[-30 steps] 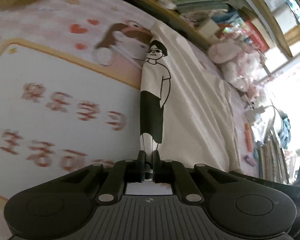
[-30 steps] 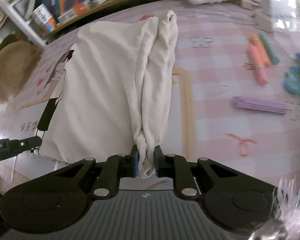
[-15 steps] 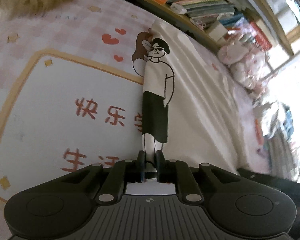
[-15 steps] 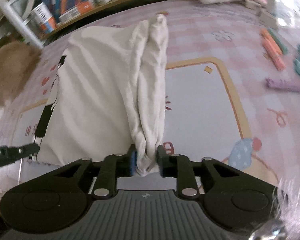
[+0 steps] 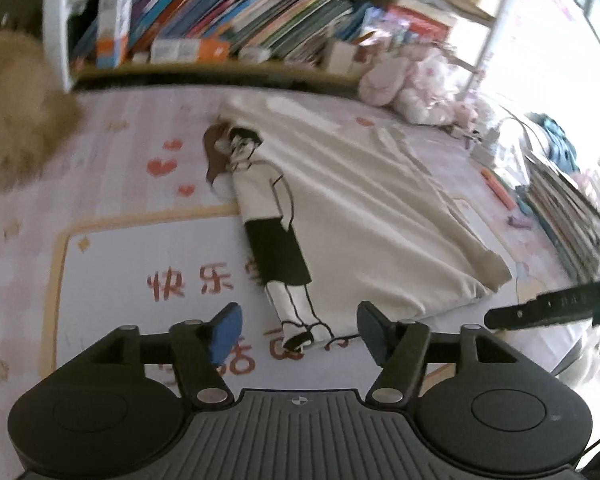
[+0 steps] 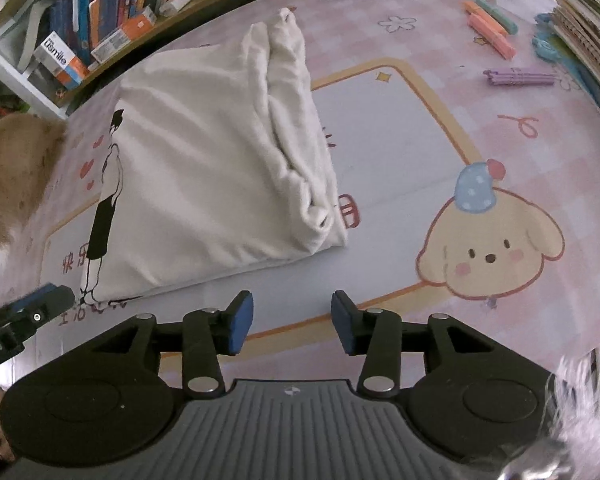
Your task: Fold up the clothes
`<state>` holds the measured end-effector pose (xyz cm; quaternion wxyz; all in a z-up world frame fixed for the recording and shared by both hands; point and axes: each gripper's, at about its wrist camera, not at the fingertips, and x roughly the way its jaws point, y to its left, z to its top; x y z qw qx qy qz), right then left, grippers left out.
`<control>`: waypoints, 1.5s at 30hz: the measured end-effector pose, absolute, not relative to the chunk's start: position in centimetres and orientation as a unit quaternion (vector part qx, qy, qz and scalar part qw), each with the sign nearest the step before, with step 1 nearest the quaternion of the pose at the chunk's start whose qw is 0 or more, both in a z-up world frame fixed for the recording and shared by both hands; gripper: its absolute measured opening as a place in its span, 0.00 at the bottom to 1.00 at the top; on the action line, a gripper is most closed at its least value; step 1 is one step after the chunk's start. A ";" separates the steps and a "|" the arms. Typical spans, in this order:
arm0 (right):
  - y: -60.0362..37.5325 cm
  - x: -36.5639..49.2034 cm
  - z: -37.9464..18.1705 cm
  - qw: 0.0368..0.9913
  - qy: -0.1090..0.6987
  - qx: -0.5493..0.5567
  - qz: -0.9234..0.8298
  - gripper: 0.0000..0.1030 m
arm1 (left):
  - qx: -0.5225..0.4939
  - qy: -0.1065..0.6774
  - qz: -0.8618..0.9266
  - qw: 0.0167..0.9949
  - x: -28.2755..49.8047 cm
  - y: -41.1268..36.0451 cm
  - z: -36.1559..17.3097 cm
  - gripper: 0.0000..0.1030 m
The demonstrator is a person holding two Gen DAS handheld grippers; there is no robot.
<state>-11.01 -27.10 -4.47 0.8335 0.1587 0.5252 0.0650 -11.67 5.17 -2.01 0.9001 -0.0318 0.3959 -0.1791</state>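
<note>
A cream T-shirt [image 5: 360, 208] [image 6: 204, 168] with a black cartoon figure [image 5: 268, 216] printed along one edge lies folded lengthwise on the pink play mat [image 6: 400, 128]. Its bunched side [image 6: 296, 152] faces the right. My left gripper [image 5: 296, 334] hovers just above the shirt's near printed corner; its jaws are opening and the pads touch no cloth. My right gripper [image 6: 292, 320] stands short of the shirt's near edge, jaws opening, with only mat between them. A finger of the right gripper [image 5: 540, 310] shows at the right of the left wrist view.
A low bookshelf [image 5: 228, 28] [image 6: 100, 20] full of books runs along the mat's far side. Pink plush toys [image 5: 404, 84] sit by it. Something tan and furry [image 5: 16, 112] lies at the left. Markers [image 6: 492, 36] [image 6: 516, 78] and stacked books [image 5: 564, 208] lie on the right.
Both grippers have let go of the shirt and opened, and have drawn back from it. The shirt's near edge now lies flat on the mat. The left view has rolled level.
</note>
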 end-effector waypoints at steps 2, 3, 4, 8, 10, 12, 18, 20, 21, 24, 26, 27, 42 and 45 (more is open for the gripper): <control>-27.0 -10.9 -4.3 0.839 0.518 0.157 0.050 0.47 | -0.013 0.387 -0.187 0.903 -11.9 4.6 -1.9 0.69; -27.1 -10.7 -4.1 0.842 0.515 0.158 0.042 0.52 | -0.004 0.383 -0.192 0.904 -11.9 4.4 -1.9 0.71; -27.2 -10.4 -4.0 0.842 0.513 0.160 0.037 0.53 | 0.003 0.379 -0.196 0.904 -12.0 4.1 -1.9 0.76; -27.6 -9.0 -3.6 0.845 0.508 0.163 0.027 0.54 | 0.022 0.364 -0.220 0.905 -12.2 3.0 -1.6 0.80; -27.5 -8.1 -3.7 0.843 0.512 0.161 0.031 0.54 | 0.032 0.359 -0.228 0.904 -12.1 2.3 -1.5 0.80; -27.6 -7.3 -4.0 0.835 0.523 0.169 0.032 0.54 | 0.042 0.353 -0.231 0.906 -11.9 1.6 -1.4 0.81; -27.4 -6.2 -4.5 0.828 0.535 0.166 0.031 0.40 | 0.079 0.354 -0.252 0.897 -11.4 -0.6 -2.0 0.83; -27.3 -5.9 -4.6 0.829 0.538 0.151 0.030 0.20 | 0.097 0.350 -0.259 0.895 -11.5 -1.4 -2.4 0.83; -27.4 -5.8 -4.6 0.827 0.539 0.154 0.033 0.16 | 0.107 0.347 -0.262 0.894 -11.5 -1.8 -2.6 0.83; -28.2 -5.5 -4.3 0.817 0.544 0.186 0.045 0.14 | 0.148 0.333 -0.262 0.894 -12.0 -3.1 -3.2 0.83; -28.9 -5.5 -3.1 0.813 0.536 0.219 0.060 0.13 | 0.177 0.318 -0.260 0.894 -12.3 -3.9 -3.5 0.83; -29.2 -5.4 -2.3 0.813 0.529 0.234 0.071 0.13 | 0.188 0.314 -0.261 0.893 -12.4 -4.3 -3.7 0.83; -29.1 -4.3 2.7 0.824 0.493 0.248 0.125 0.12 | 0.199 0.310 -0.179 0.912 -9.3 -5.9 -5.1 0.88; -29.2 -4.7 2.2 0.828 0.500 0.224 0.119 0.12 | 0.185 0.312 -0.173 0.916 -8.9 -5.0 -4.7 0.88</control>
